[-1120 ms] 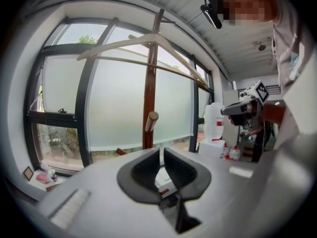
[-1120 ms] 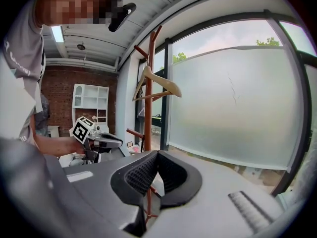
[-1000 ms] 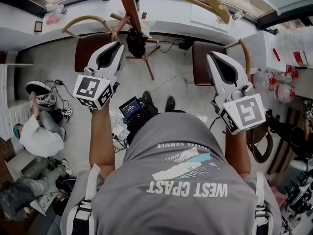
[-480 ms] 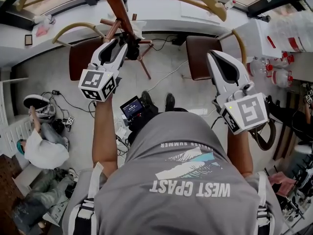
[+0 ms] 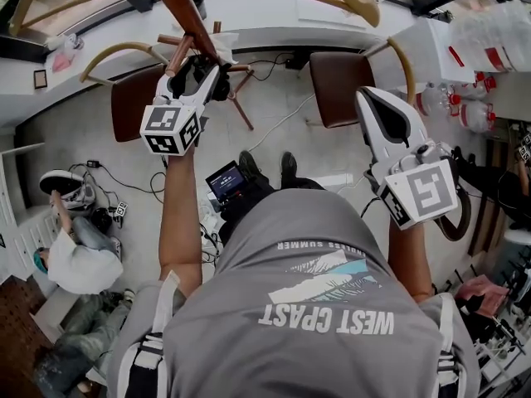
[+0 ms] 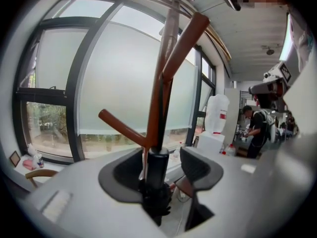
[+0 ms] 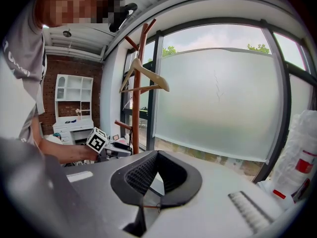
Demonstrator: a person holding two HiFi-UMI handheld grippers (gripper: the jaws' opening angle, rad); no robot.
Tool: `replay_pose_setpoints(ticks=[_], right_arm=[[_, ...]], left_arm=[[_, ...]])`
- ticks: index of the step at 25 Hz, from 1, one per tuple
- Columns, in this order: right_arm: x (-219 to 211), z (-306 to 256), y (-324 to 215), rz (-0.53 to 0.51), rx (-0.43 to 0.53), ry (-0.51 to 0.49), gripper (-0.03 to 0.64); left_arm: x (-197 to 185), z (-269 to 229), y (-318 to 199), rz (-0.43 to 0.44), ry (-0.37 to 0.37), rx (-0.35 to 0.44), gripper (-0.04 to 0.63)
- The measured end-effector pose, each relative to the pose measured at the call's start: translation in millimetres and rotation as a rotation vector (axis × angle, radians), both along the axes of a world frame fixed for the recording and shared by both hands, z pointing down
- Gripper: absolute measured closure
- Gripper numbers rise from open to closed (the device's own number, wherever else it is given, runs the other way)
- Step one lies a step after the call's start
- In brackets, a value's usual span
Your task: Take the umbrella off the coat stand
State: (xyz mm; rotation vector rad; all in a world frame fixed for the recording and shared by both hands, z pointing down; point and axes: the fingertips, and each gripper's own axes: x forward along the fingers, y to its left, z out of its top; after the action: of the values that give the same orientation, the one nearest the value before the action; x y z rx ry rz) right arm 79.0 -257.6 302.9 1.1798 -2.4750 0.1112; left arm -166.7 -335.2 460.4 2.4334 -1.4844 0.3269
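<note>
Black fabric, folded: the umbrella (image 5: pixel 224 85) still hangs on the coat stand (image 5: pixel 178 11). It is not yet taken.

**Head view.**
- The left claw (image 5: pixel 199 66) has moved in from open floor to the stand's lower pegs over the past second. It now sits against the dark bundle.
- Its jaws have just been opening and now stand released, one on either side of the umbrella.
- The right claw (image 5: pixel 371 96) is held well apart at the right, in much the same place as before. It is idle.
- Judgement: the approach is finished and the next step is to close on the umbrella.

**Left gripper view.**
- The umbrella (image 6: pixel 157 177) stands between the spread pads of the left claw (image 6: pixel 161 165), nearer the left pad.
- A clear gap shows on the right side, so the pads are not pressing on it.
- Its long axis is close to vertical and runs parallel to the red-brown post of the coat stand (image 6: pixel 166 73), just in front of it.
- The smooth cylindrical end points up and the bunched fabric hangs below.
- A thin dark line rises from the upper end along the post. It is probably a loop or strap, but which peg carries it cannot be told.
- Judgement: it should come off by lifting upward along that axis once it is gripped.

**Right gripper view.**
- The right claw (image 7: pixel 157 155) is clenched on nothing, with its pads meeting at the tips.
- The coat stand (image 7: pixel 136 98) appears at a distance on the left, carrying a pale wooden hanger (image 7: pixel 143 76).
- The umbrella cannot be made out here.
</note>
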Motion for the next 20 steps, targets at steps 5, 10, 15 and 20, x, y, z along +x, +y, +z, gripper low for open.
replay_pose_setpoints(ticks=[5, 10, 15, 20], right_arm=[[4.8, 0.8, 2.1, 0.026, -0.006, 0.010, 0.614], [8.6, 2.6, 3.1, 0.041, -0.010, 0.017, 0.614], [8.1, 2.9, 2.9, 0.041, -0.012, 0.015, 0.614], [5.2, 2.5, 0.2, 0.028, -0.011, 0.008, 0.614]], left_arm=[[-2.5, 8.2, -9.9, -0.010, -0.010, -0.003, 0.359], [-2.6, 14.3, -17.1, -0.010, -0.028, -0.003, 0.383], [0.5, 13.4, -17.3, 0.004, -0.061, 0.012, 0.443], [2.2, 13.5, -12.9, 0.033, -0.124, -0.006, 0.451]])
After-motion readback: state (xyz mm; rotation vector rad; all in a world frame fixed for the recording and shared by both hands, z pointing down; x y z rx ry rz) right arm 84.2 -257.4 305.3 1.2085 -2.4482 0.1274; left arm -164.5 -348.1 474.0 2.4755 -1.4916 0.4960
